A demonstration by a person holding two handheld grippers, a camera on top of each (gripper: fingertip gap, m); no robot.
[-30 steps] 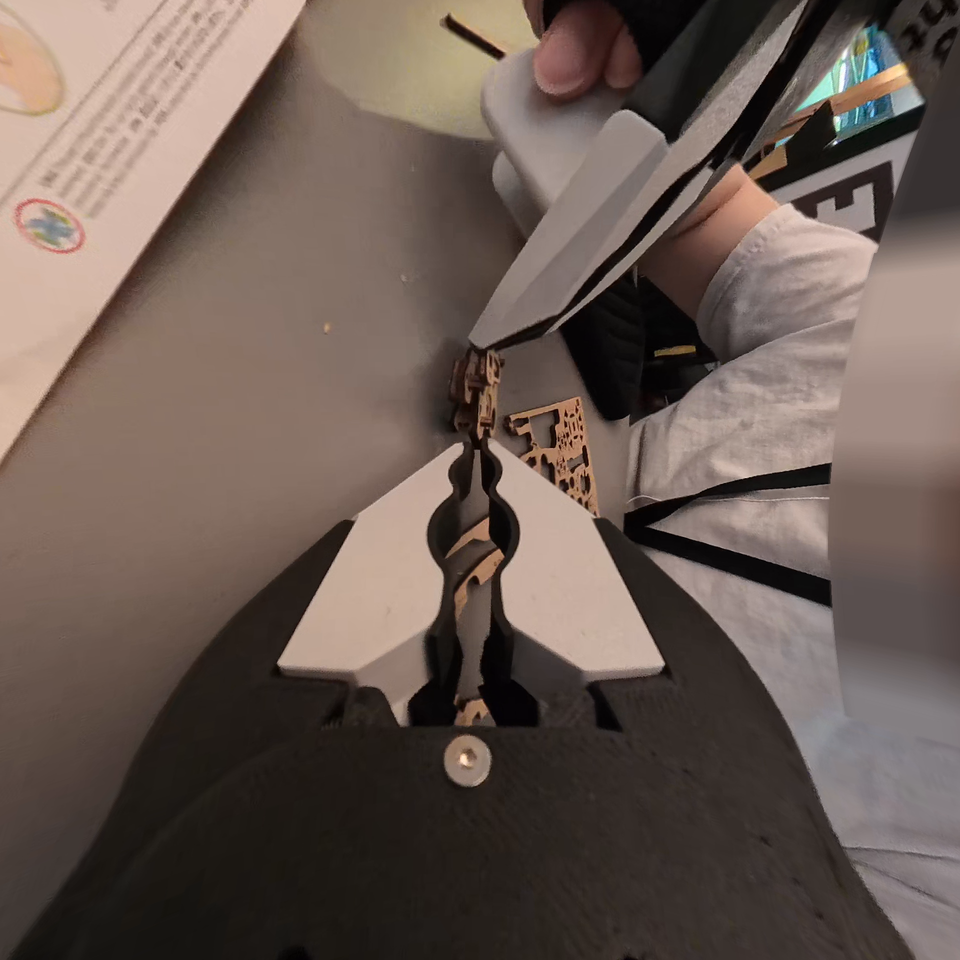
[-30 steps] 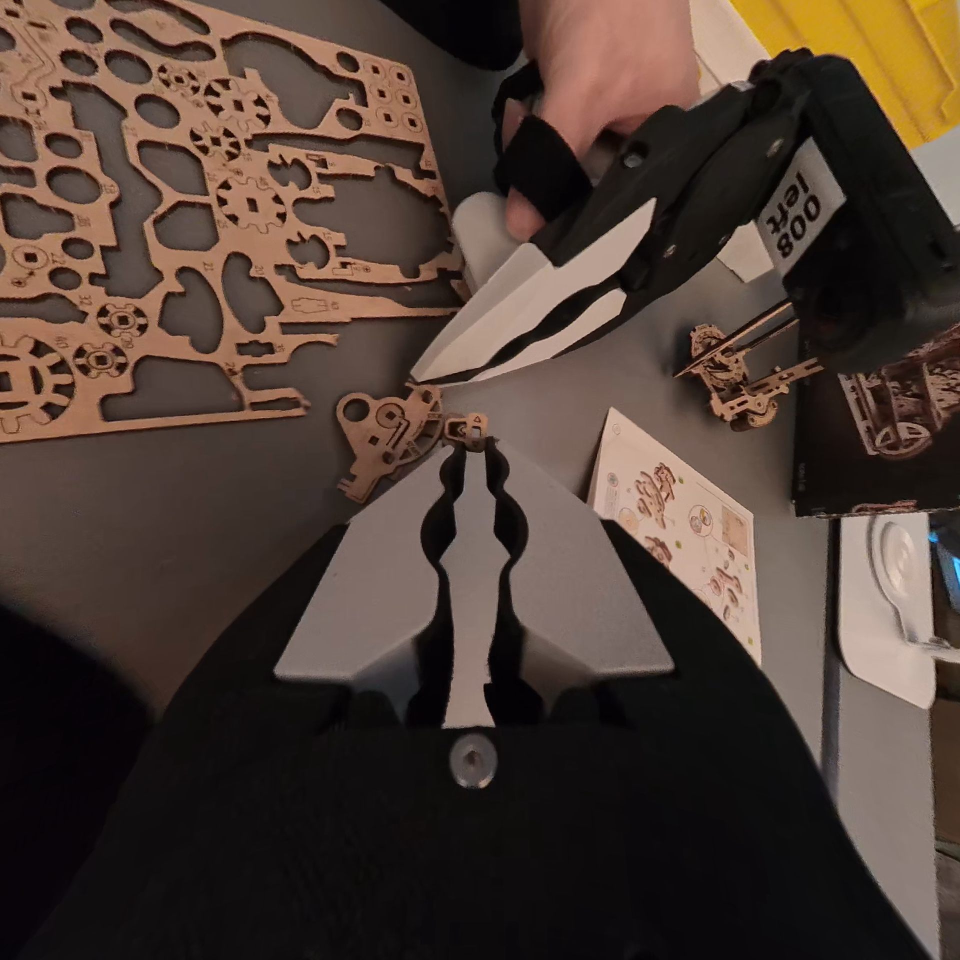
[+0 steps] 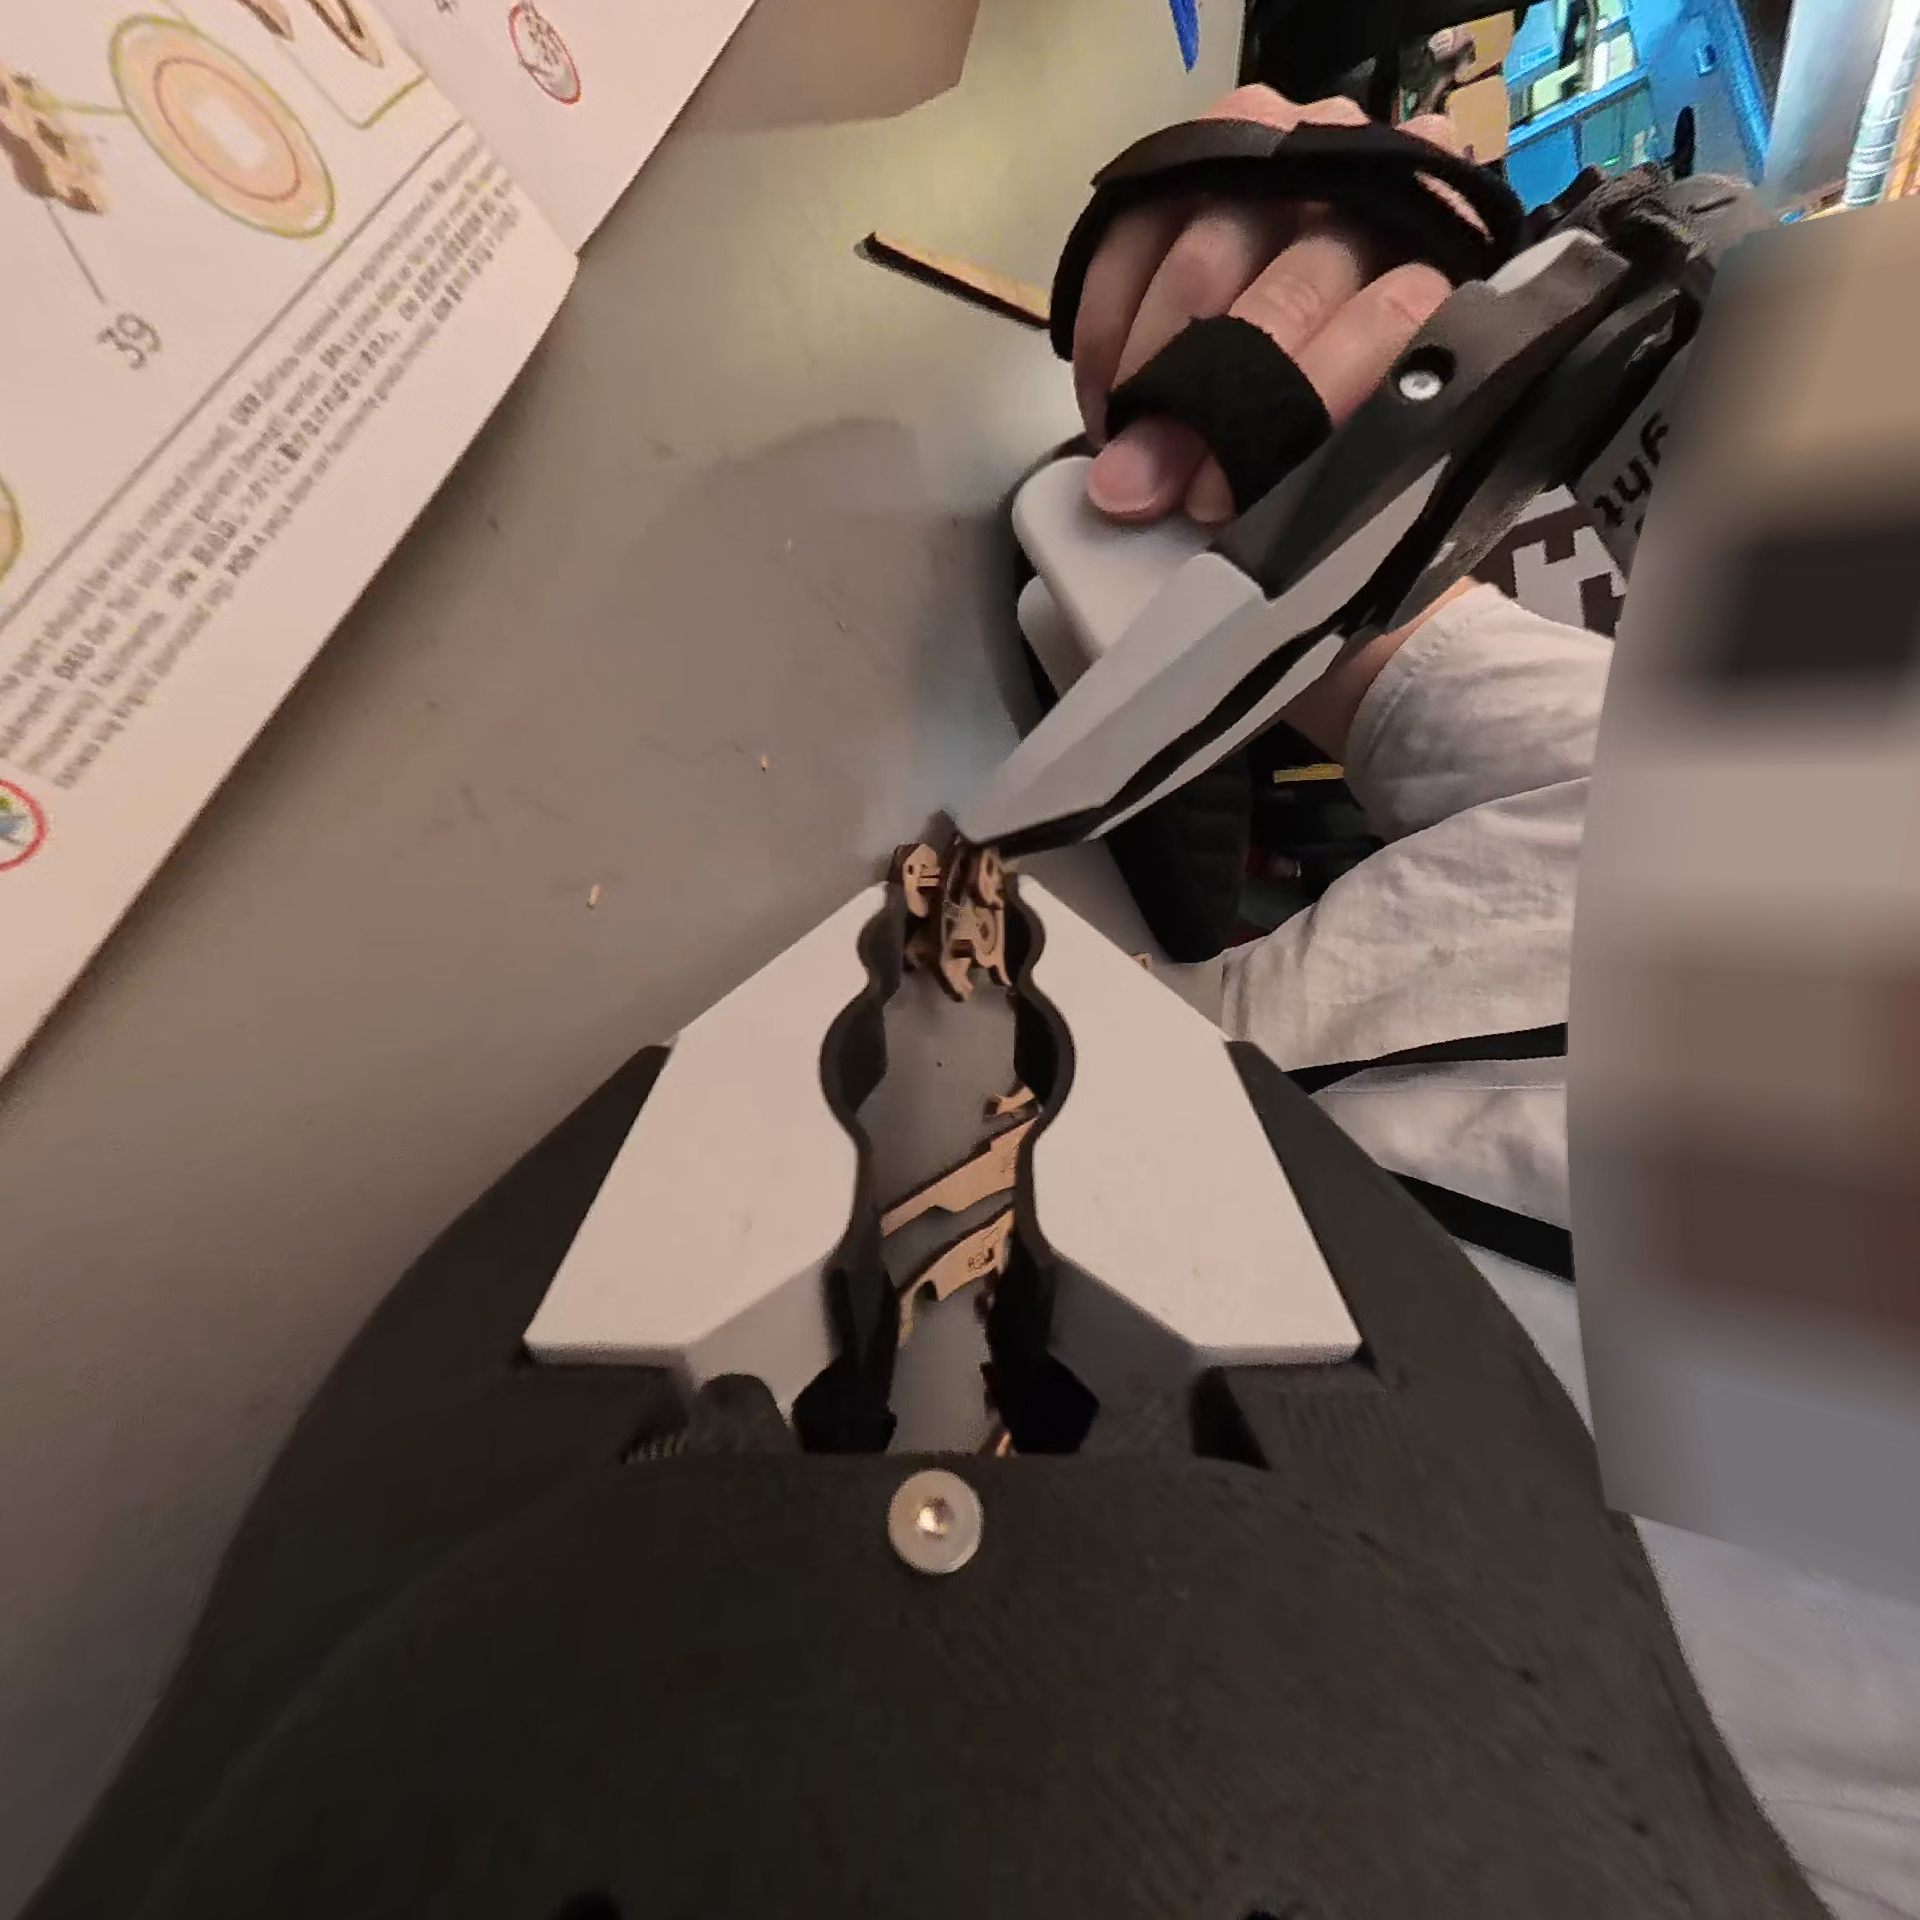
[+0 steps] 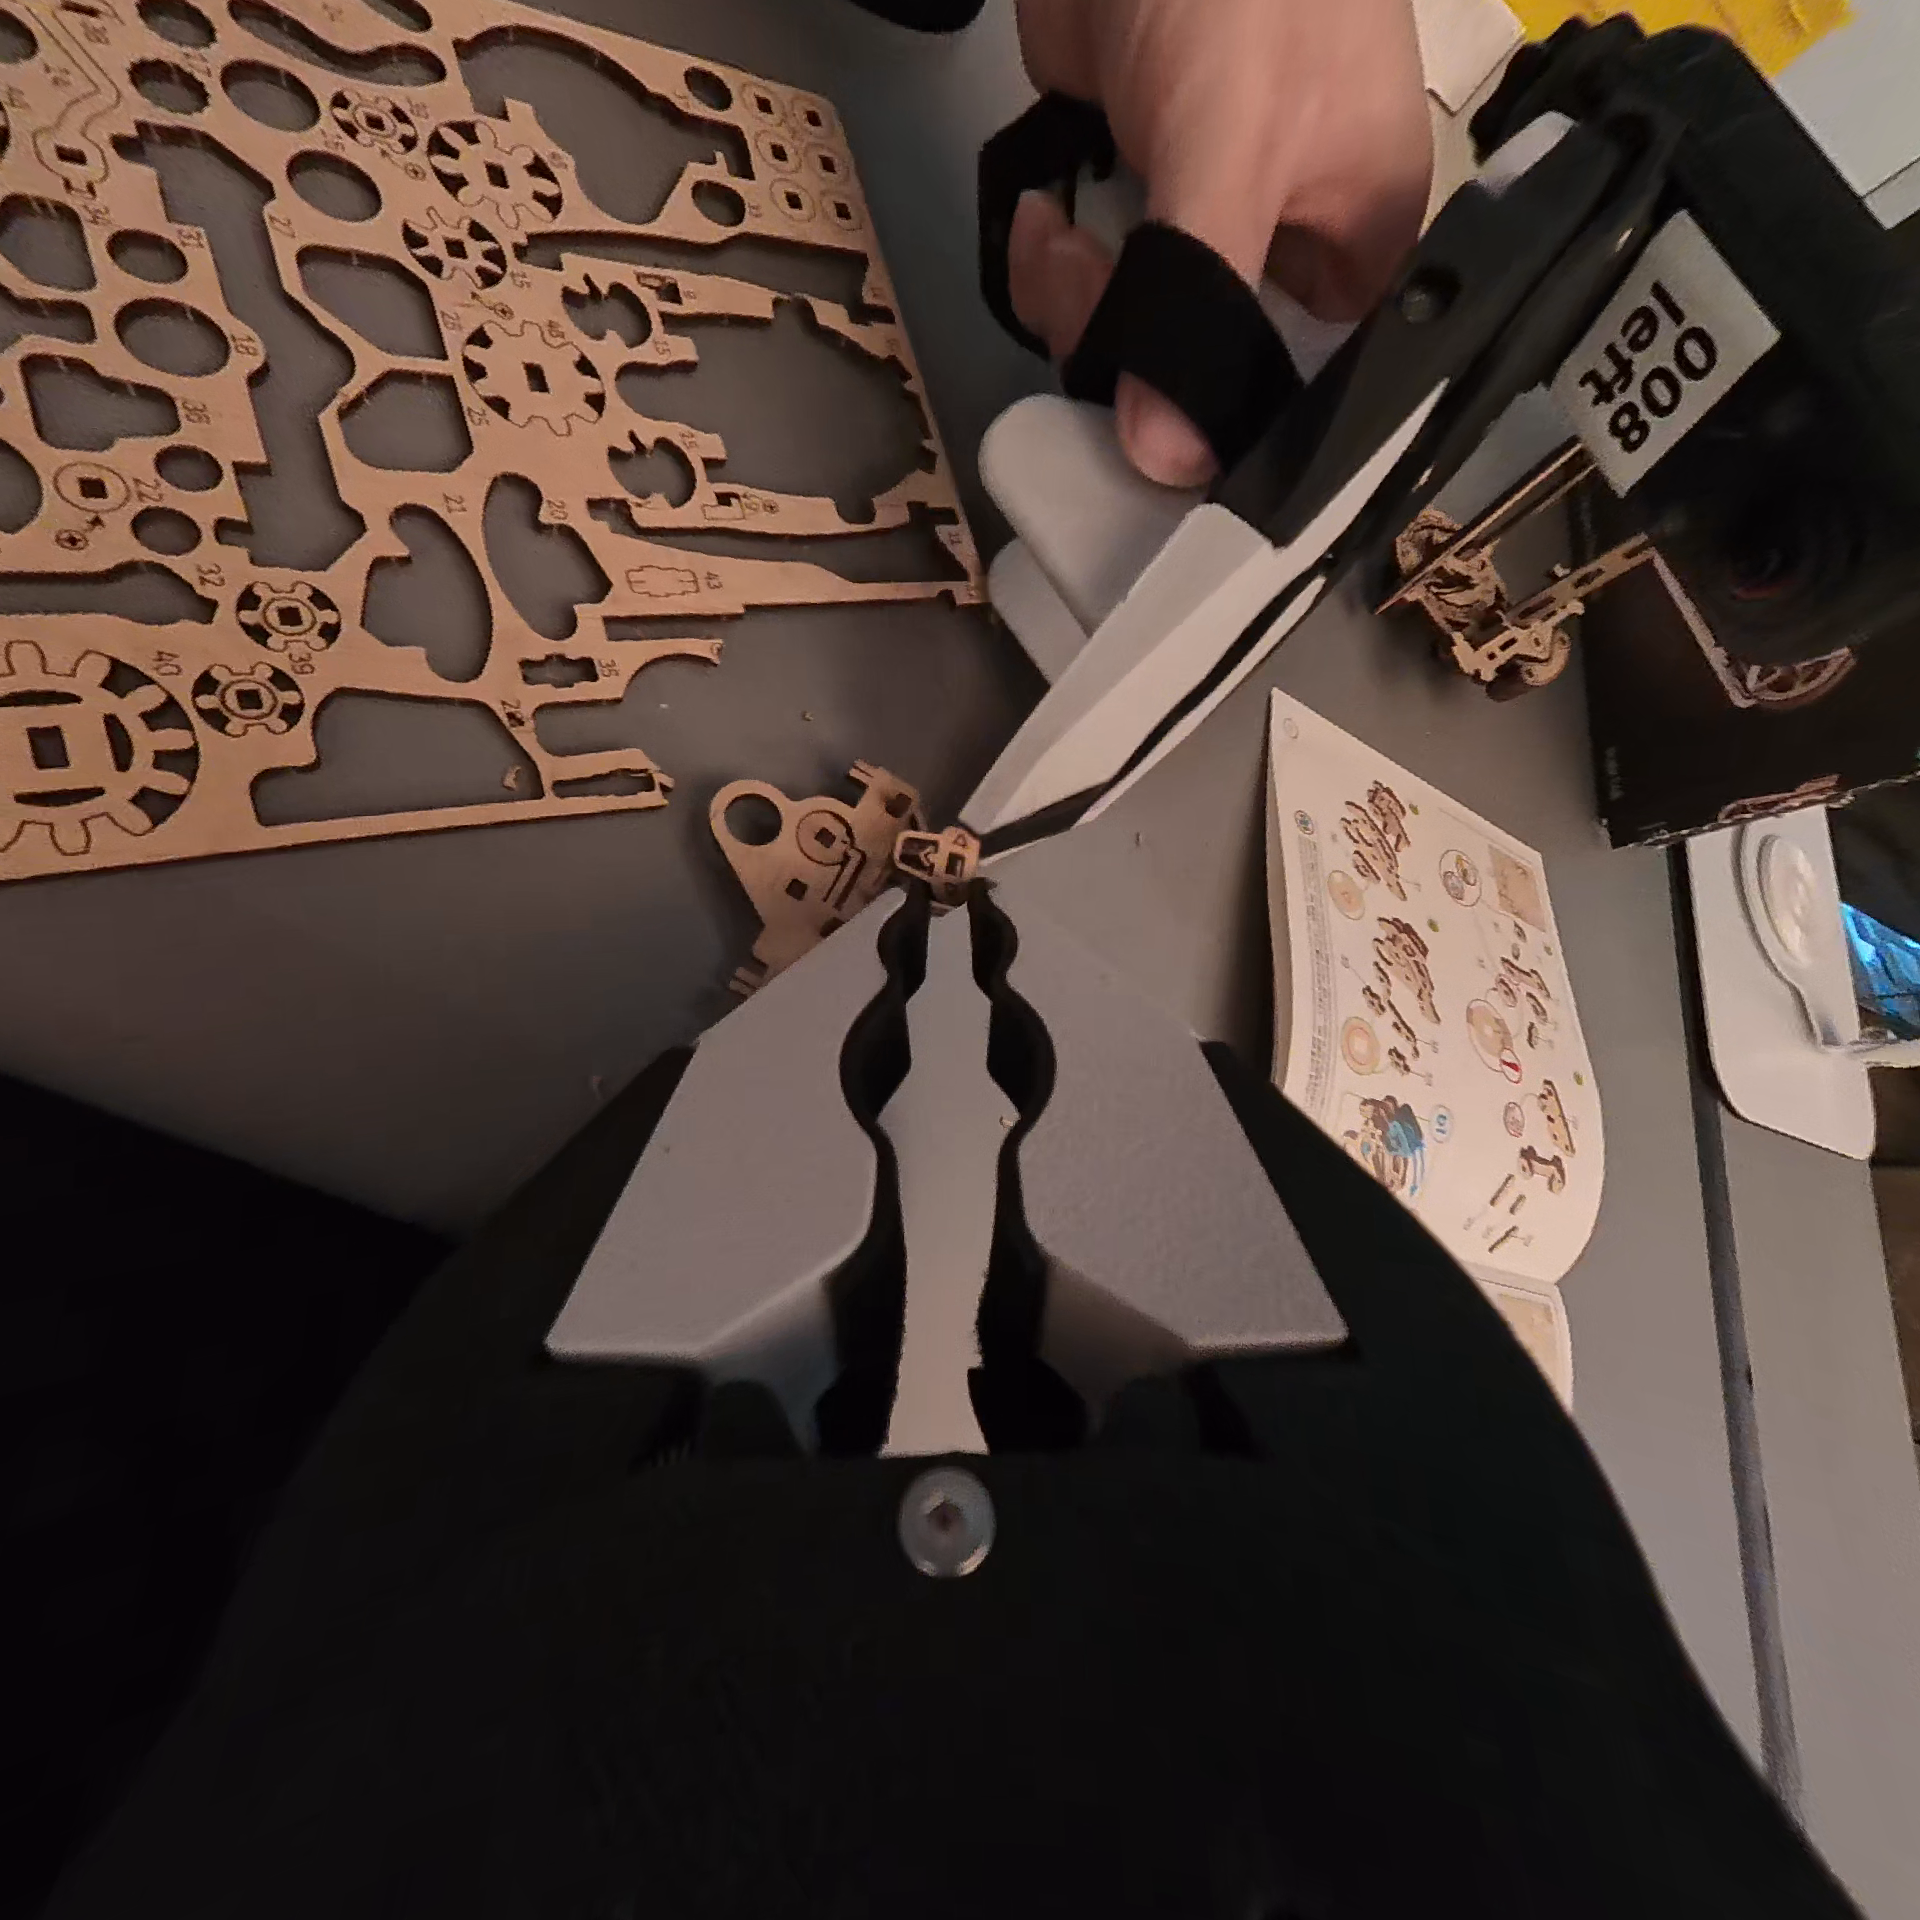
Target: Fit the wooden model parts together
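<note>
Left wrist view: the left gripper (image 3: pixel 951 894) pinches the laser-cut wooden part (image 3: pixel 961 914) at its grey fingers' tips; the right gripper (image 3: pixel 977 831) meets it over the grey table (image 3: pixel 520 935).

Right wrist view: the right gripper (image 4: pixel 943 896) grips a small wooden block (image 4: pixel 940 860), its fingers nearly closed; beside it lie a perforated wooden sheet (image 4: pixel 312 665) and an instruction booklet (image 4: pixel 1423 997).

A matte grey tabletop (image 4: pixel 312 1039) fills both views under dim, warm light. Beyond its far edge in the left wrist view, a bright blue area (image 3: pixel 1621 94) shows, possibly shelving, too blurred to tell. 1 yellow surface (image 4: pixel 1683 21) sits at the right wrist view's top edge.
</note>
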